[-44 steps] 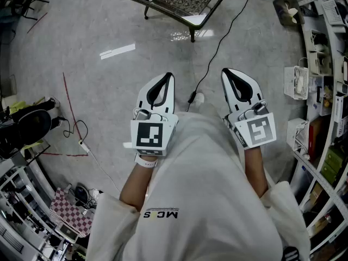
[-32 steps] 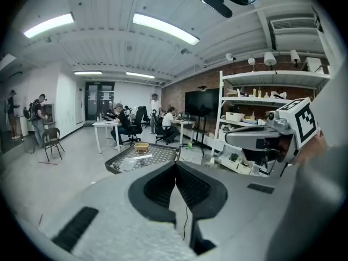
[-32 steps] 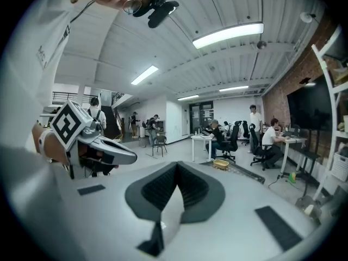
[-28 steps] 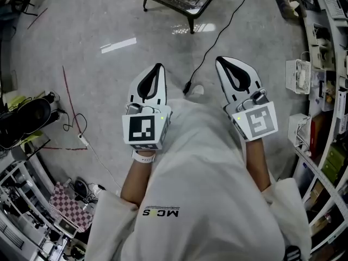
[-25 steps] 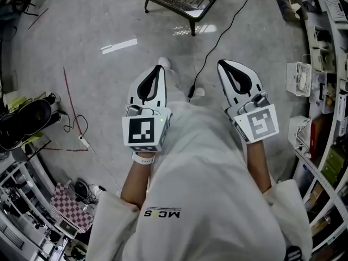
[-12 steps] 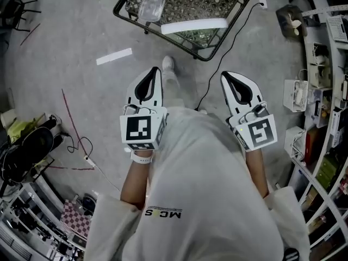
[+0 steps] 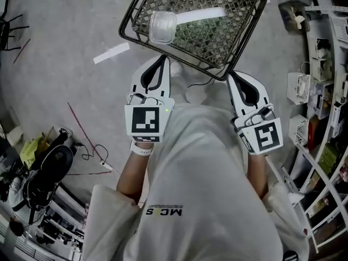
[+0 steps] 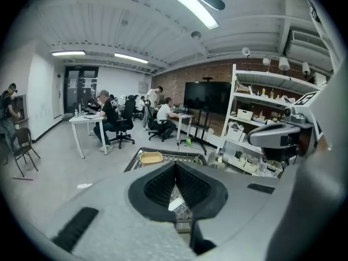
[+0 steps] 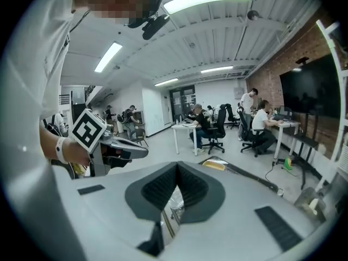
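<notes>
Jaws of left gripper (image 7: 163,58): pressed together, nothing between them. Jaws of right gripper (image 7: 234,76): also together and empty. Both grippers point at the near rim of a black mesh bench (image 7: 217,31), which stands on the grey floor (image 7: 65,80). Clear plastic container (image 7: 162,28): on the bench's left part, just ahead of the left gripper. White strip (image 7: 201,15): lying on the mesh beside the container. Shelving (image 7: 326,64): at the right.

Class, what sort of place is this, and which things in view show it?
Most likely a shared open-plan office or lab: people sit at desks on office chairs, a large screen hangs on the far wall, and white shelves hold boxes.
</notes>
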